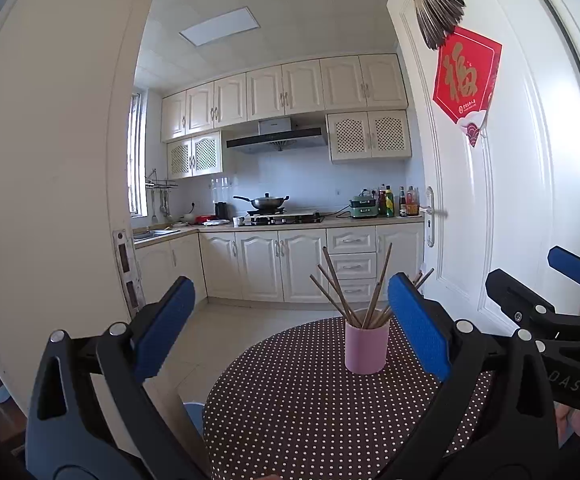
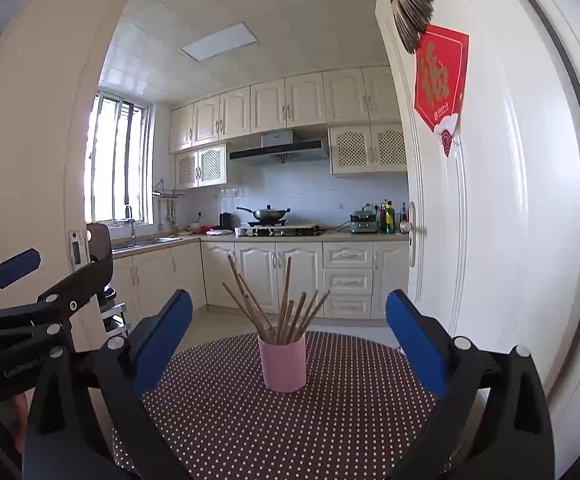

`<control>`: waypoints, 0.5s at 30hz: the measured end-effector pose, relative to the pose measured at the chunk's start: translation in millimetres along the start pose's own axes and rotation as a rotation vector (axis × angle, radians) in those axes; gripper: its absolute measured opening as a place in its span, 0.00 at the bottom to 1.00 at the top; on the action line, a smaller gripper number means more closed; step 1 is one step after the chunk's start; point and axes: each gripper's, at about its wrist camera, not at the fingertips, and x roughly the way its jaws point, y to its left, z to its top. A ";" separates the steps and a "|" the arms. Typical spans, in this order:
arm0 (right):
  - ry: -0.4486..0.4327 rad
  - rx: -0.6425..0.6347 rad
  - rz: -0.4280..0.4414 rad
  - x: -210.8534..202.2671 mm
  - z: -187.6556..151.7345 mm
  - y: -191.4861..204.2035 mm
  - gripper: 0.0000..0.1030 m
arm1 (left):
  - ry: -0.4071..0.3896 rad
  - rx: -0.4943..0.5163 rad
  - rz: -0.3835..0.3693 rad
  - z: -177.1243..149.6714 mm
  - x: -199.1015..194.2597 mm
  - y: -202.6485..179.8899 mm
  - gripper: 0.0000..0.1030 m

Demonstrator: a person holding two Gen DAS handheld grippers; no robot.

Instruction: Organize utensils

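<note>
a pink cup (image 1: 366,346) stands upright on a round table (image 1: 290,408) under a dotted brown cloth, holding loose wooden chopsticks (image 1: 344,300). the left gripper (image 1: 290,328) gapes wide, short of the cup. the right gripper (image 1: 546,292) shows at right, jaws apart.

wok (image 1: 266,201), red door hanging (image 1: 466,80), sink (image 2: 145,242)

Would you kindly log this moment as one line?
left claw: open, empty | right claw: open, empty | chopsticks: in pink cup | table
</note>
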 end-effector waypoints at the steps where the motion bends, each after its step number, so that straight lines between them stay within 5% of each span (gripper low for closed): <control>1: 0.007 0.005 0.004 -0.7 -1.0 -0.6 0.91 | 0.001 -0.006 -0.002 -1.1 -1.1 0.0 0.93; 15: 0.013 -0.047 -0.004 -4.4 -4.1 8.7 0.91 | 0.016 -0.025 0.003 -11.8 -1.5 4.5 0.93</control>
